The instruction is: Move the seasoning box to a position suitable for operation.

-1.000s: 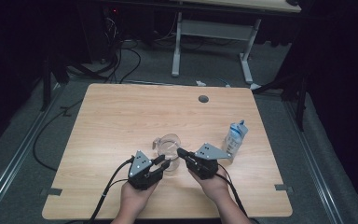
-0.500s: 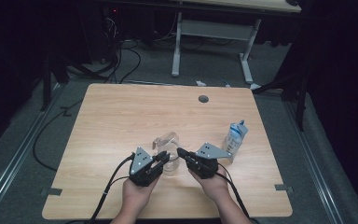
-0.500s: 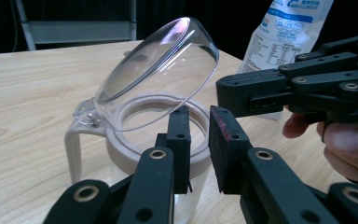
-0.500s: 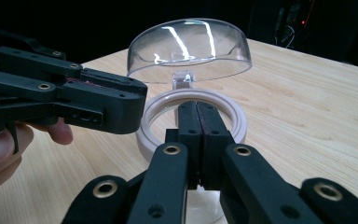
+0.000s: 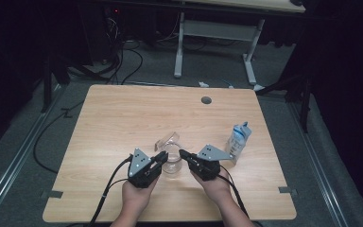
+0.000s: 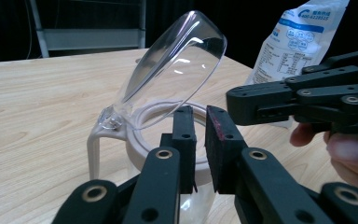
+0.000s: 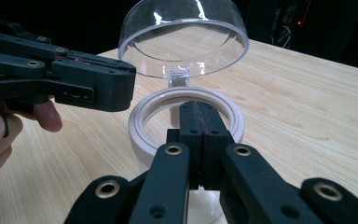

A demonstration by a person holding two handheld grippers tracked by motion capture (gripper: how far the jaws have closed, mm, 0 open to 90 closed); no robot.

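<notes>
Standing low in the middle of the high view, the clear jar [image 5: 172,161] has its hinged lid [image 6: 175,65] tipped up and its pale ring rim [image 7: 186,119] bare. The left gripper [image 6: 199,126] has just been closing; its jaws straddle the rim's near edge with a small gap left, not pressing it. The right gripper [image 7: 199,122] is clenched on the rim's near edge. A white-and-blue pouch [image 5: 238,139] stands right of the jar on the wooden table [image 5: 123,113].

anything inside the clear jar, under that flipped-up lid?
Nothing visible inside the jar: through its white ring the opening looks empty. The right gripper, shut on the near rim, covers the part below; the lid stands open.
</notes>
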